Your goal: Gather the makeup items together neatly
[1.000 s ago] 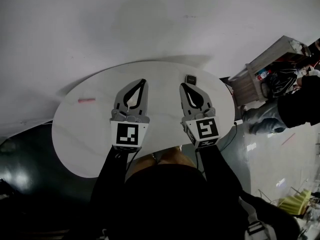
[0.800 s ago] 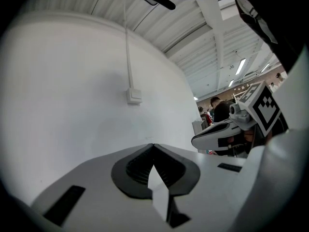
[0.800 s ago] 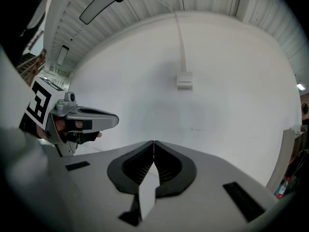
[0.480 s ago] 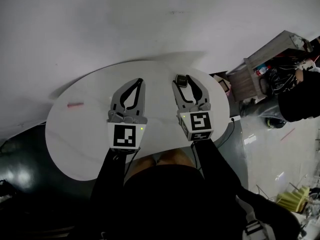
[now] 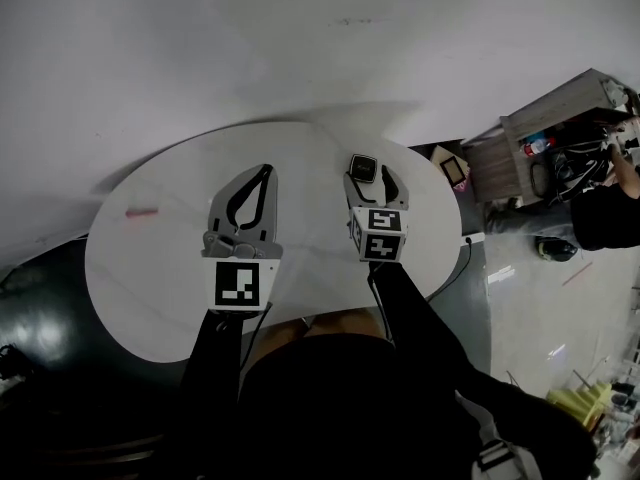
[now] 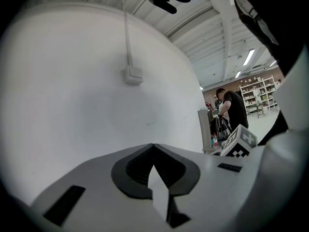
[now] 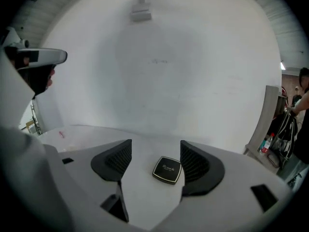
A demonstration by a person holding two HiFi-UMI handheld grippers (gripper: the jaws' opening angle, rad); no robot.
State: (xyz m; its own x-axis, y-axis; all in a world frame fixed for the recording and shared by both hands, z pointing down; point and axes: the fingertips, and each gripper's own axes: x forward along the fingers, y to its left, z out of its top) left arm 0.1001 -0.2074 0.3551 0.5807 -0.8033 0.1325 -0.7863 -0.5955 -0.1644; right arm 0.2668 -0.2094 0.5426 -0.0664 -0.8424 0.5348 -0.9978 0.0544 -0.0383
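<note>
**Right tool** [image 5: 367, 175]: the jaws stand wide apart and have just been opening. A black square compact [image 5: 363, 166] with a thin light rim lies flat on the white tabletop [image 5: 310, 143], between the two jaws. In the right gripper view the compact [image 7: 167, 170] sits closer to the jaw on that view's right than to the one on its left. One corner is just beside that jaw's ribbed pad [image 7: 193, 162]; the other pad is clear of it. Neither pad presses on the compact.

**Left tool** [image 5: 264, 170]: the jaws are closed tip to tip with nothing between them, as the left gripper view confirms [image 6: 153, 146]. It is over the tabletop beside the right tool, apart from the compact.

**Other item:** a small pink stick-shaped item [image 5: 140, 211] lies near the tabletop's left edge in the head view, well apart from both tools and from the compact. Its type cannot be determined.
</note>
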